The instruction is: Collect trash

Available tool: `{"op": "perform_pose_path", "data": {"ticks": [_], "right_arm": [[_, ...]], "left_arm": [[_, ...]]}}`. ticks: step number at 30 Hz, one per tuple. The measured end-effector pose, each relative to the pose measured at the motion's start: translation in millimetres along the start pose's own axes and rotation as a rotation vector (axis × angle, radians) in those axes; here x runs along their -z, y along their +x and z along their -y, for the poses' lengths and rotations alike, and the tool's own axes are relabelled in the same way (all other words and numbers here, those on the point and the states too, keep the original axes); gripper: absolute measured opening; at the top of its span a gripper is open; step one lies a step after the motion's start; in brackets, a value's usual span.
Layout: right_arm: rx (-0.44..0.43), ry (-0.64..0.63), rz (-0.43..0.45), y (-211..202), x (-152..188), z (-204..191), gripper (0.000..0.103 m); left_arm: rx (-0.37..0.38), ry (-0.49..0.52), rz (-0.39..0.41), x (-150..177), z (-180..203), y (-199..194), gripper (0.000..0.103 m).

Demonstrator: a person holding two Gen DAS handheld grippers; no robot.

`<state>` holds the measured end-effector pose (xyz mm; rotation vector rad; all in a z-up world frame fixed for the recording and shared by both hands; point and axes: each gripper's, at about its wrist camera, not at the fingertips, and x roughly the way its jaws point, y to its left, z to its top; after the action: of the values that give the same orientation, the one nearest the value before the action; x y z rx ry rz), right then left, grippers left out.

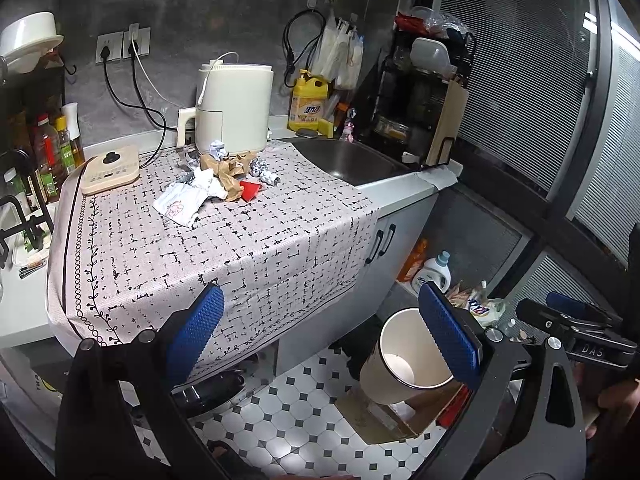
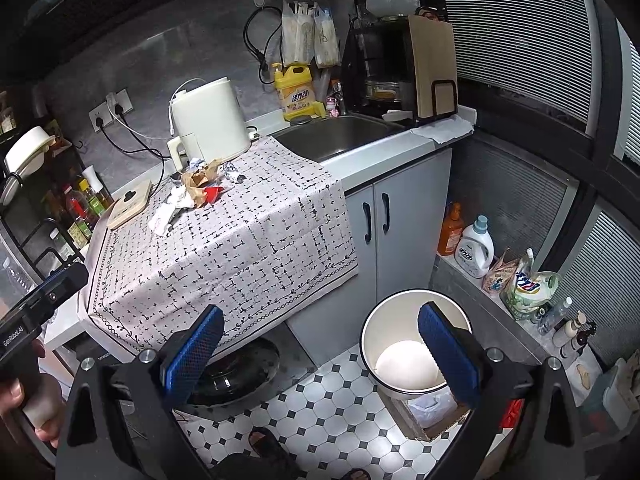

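A heap of trash (image 1: 220,176) lies on the patterned tablecloth (image 1: 224,252): crumpled white paper, brown paper, foil balls, a red scrap and a white wrapper. The right wrist view shows the same heap (image 2: 200,188) farther off. A white paper cup (image 1: 404,356) leans, mouth up, over a cardboard box (image 1: 384,420) on the floor; I cannot tell whether it rests on the box. My left gripper (image 1: 320,292) is open and empty, off the counter's front edge. My right gripper (image 2: 322,312) is open and empty too, with the cup (image 2: 400,356) behind its right finger.
A white kettle-like appliance (image 1: 234,108) stands behind the heap, and a sink (image 1: 344,156) lies to its right. Detergent bottles (image 2: 476,248) and bags line the floor by the wall. A grey cabinet (image 2: 400,216) stands under the sink. A sandalled foot (image 2: 264,442) is on the tiled floor.
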<state>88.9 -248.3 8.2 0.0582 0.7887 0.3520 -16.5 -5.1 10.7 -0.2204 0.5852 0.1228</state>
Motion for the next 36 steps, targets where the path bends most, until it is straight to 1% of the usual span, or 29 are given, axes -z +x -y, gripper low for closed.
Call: {"op": "perform_pose_path", "data": {"ticks": [32, 36], "right_arm": [[-0.001, -0.003, -0.004, 2.0, 1.5, -0.3, 0.095], [-0.008, 0.003, -0.017, 9.0, -2.7, -1.3, 0.095]], "left_arm": [[0.001, -0.012, 0.001, 3.5, -2.6, 0.4, 0.097], [-0.011, -0.009, -0.006, 2.7, -4.6, 1.3, 0.097]]}}
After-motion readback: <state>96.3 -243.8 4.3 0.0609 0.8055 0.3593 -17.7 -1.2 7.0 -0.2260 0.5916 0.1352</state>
